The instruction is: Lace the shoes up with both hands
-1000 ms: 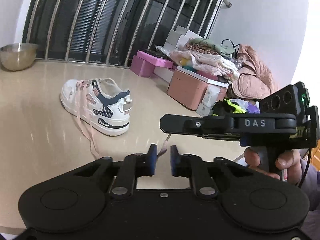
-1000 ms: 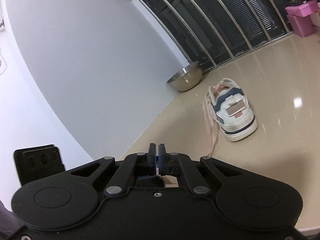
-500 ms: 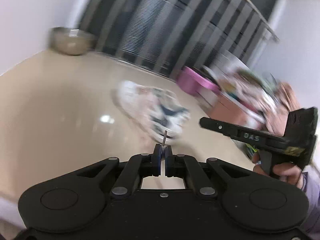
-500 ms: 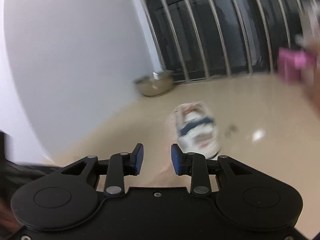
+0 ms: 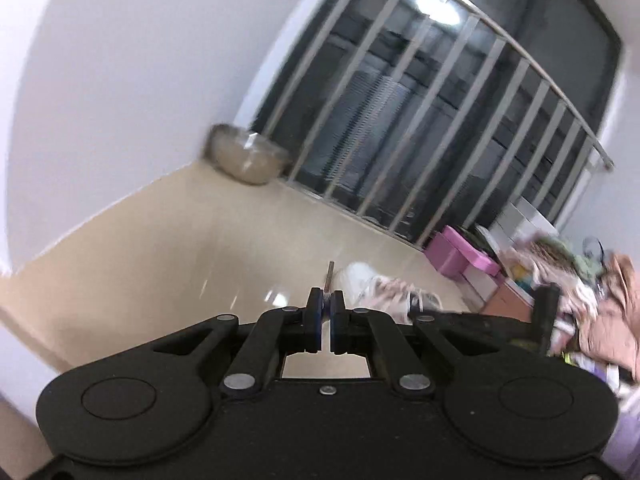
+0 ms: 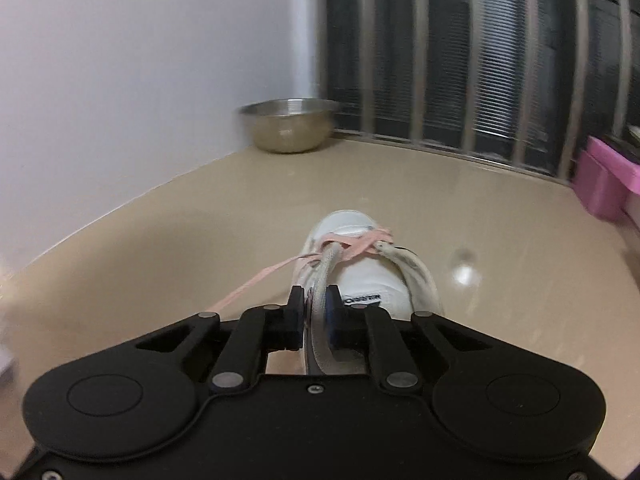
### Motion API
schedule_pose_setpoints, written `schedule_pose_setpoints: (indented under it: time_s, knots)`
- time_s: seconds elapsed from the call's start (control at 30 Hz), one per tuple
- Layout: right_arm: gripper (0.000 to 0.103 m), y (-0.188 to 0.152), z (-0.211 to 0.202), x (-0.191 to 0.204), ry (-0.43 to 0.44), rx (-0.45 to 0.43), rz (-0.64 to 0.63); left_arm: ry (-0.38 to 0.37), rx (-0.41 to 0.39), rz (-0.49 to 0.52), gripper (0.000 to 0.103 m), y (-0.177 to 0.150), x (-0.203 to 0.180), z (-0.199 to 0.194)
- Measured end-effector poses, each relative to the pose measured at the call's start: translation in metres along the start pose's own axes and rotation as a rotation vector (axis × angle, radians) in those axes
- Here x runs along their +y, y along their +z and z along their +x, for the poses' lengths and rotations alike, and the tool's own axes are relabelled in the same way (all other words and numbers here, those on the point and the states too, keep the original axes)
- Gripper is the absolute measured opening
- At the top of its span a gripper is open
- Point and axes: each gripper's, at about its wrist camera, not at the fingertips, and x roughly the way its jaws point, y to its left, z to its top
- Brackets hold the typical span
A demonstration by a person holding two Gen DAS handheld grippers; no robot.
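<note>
My left gripper [image 5: 326, 312] is shut tight. It pinches the end of the flat pink shoelace [image 6: 256, 284]. The thin stiff lace tip [image 5: 330, 274] sticks up out of my left jaws.

My right gripper [image 6: 314, 312] is right over the white sneaker with dark blue trim [image 6: 360, 276]. Its jaws have just been closing. Now they are closed on the soft grey-white edge strip of the shoe [image 6: 320, 320], and a little bit of pink shows beside the strip, against one pad. The strip runs from my jaws up to where the pink lace crosses over the top of the shoe.

The sneaker sits on the shiny beige floor [image 6: 160, 248], toe pointing away from my right side. One length of the lace leaves the shoe and goes off low to the left in the right wrist view.

A round silver metal bowl [image 6: 288, 126] stands in the corner by the white wall. Next to it is the grey metal railing with upright bars [image 6: 472, 52]. A bright pink box [image 6: 604, 184] is on the floor at the right. In the left wrist view a blurry heap of clothes [image 5: 592, 280] lies past that box.
</note>
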Motion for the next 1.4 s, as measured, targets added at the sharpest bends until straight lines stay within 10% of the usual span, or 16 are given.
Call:
schedule_pose_setpoints:
  time_s: [0.17,0.4,0.77,1.4]
  knots:
    - [0.011,-0.036,-0.070,0.014,0.193,0.039,-0.007,-0.153,0.086,0.101,0.003,-0.012,-0.046,0.035]
    - [0.015,-0.045,-0.120,0.039,0.190,0.048,-0.124,-0.330,0.274,0.160,0.004,-0.045,-0.100,0.111]
    - [0.014,-0.016,-0.082,0.026,0.108,0.073,-0.363,-0.352,0.552,-0.140,0.005,-0.059,-0.060,0.191]
    - [0.012,-0.040,-0.035,-0.081,0.368,0.145,0.543,-0.613,0.906,-0.216,0.005,-0.047,-0.028,0.267]
